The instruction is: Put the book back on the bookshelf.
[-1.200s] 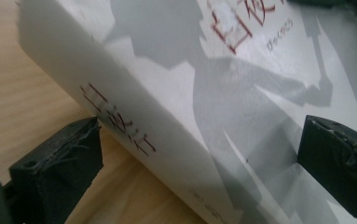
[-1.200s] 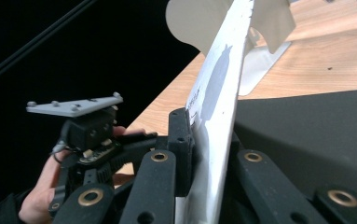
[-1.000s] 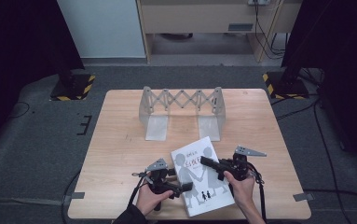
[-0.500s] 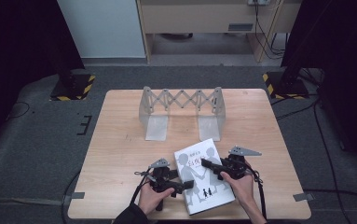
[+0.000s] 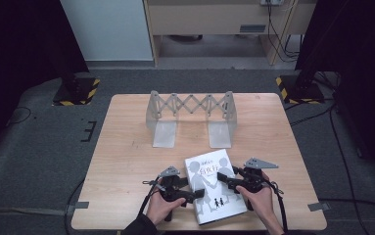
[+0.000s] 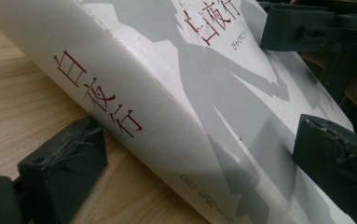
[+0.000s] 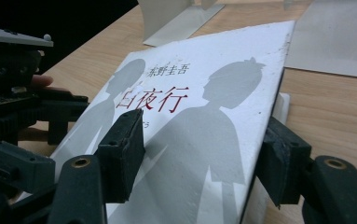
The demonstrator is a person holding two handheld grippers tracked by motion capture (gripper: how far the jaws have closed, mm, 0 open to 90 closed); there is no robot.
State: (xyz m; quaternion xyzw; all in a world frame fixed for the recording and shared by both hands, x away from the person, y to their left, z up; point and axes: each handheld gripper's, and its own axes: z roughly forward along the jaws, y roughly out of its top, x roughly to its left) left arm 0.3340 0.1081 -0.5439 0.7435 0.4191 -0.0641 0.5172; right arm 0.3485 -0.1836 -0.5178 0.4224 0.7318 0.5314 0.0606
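Book [image 5: 211, 188] lay at bench [image 5: 126, 161] front edge, near rack [image 5: 190, 117] | left tool [image 5: 191, 195] jaws straddled spine, one on cover, one on bench | right tool [image 5: 223, 180] jaws straddled opposite edge, apart, not clamped

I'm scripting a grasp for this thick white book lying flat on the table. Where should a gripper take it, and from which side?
Grip the book at its spine edge, coming in low from its left, one jaw under and one over the cover. Its broad flat cover is probably too wide to span; the edges offer the thickness jaws can close on.
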